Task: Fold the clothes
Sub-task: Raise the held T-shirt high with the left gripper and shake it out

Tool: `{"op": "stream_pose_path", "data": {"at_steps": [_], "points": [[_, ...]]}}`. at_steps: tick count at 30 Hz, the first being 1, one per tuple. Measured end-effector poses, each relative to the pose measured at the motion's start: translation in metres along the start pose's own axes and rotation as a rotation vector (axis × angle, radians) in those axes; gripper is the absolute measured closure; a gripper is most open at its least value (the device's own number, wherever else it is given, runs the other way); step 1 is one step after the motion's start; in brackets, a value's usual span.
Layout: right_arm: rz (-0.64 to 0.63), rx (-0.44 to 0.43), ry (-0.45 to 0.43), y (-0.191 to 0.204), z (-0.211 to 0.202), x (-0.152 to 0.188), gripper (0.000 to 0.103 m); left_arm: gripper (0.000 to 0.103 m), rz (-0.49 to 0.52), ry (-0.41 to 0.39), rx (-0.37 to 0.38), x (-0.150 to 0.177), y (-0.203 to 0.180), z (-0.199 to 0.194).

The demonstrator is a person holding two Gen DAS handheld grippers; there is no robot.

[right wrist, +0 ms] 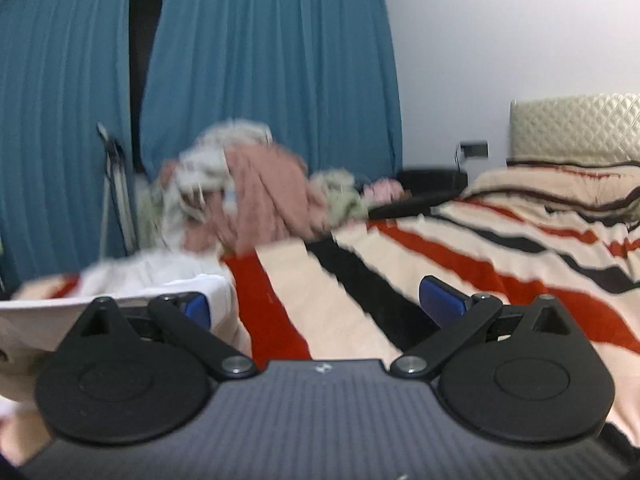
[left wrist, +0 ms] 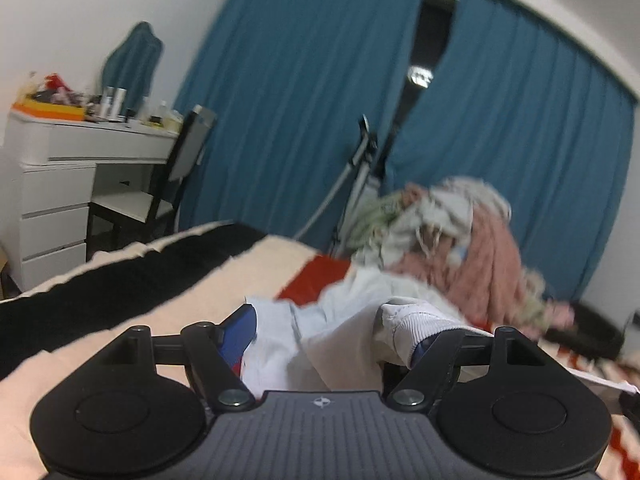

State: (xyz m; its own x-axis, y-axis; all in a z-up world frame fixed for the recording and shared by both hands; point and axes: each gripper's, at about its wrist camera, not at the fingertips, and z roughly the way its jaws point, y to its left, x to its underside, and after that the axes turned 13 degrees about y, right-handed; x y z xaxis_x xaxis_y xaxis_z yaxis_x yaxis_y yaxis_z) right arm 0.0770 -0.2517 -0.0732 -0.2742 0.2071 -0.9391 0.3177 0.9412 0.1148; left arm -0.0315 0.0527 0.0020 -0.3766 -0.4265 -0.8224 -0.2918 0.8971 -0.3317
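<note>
White garment (left wrist: 336,340) lies between the left gripper's (left wrist: 332,338) spread jaws.

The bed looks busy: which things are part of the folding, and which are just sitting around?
Part of the job:
white garment
clothes pile
left gripper
right gripper

Just lying about:
striped blanket
dresser
chair
blue curtains

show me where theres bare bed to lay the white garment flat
Freest is the striped bedspread between the right hand-held gripper and the quilted headboard. A second strip runs from the left hand-held gripper toward the white desk. It is crowded at the clothes pile by the blue curtains, with the white garment just before it.
</note>
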Motion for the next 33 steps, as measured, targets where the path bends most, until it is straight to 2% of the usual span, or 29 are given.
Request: {"op": "stream_pose_path", "data": {"at_steps": [2, 4, 7, 16, 23, 26, 28, 30, 33], "points": [[-0.019, -0.024, -0.035, 0.002, -0.021, -0.021, 0.0, 0.027, -0.044, 0.002, 0.003, -0.015, 0.006, -0.015], [-0.042, -0.049, -0.078, 0.004, -0.042, -0.045, 0.0, 0.027, -0.109, 0.002, 0.047, -0.036, 0.012, -0.031], [-0.036, -0.084, -0.137, 0.006, -0.075, -0.101, 0.0, 0.027, -0.139, -0.046, 0.069, -0.073, 0.01, -0.062], [-0.015, -0.19, -0.312, 0.012, -0.176, -0.272, 0.0, 0.027, -0.084, -0.321, 0.157, -0.231, -0.043, -0.203], [-0.034, -0.236, -0.368, 0.012, -0.194, -0.385, 0.0, 0.022, -0.053, -0.421, 0.178, -0.354, -0.097, -0.273], [-0.042, -0.256, -0.392, 0.012, -0.201, -0.434, 0.0, 0.02, -0.009, -0.446, 0.174, -0.386, -0.125, -0.267], [-0.058, -0.245, -0.373, 0.017, -0.181, -0.449, 0.0, 0.019, 0.017, -0.42, 0.153, -0.393, -0.143, -0.238], [-0.071, -0.231, -0.322, 0.025, -0.15, -0.451, 0.0, 0.019, 0.043, -0.392, 0.131, -0.4, -0.16, -0.209], [-0.108, -0.199, -0.235, 0.042, -0.09, -0.439, 0.0, 0.019, 0.047, -0.293, 0.113, -0.395, -0.171, -0.126]]}}
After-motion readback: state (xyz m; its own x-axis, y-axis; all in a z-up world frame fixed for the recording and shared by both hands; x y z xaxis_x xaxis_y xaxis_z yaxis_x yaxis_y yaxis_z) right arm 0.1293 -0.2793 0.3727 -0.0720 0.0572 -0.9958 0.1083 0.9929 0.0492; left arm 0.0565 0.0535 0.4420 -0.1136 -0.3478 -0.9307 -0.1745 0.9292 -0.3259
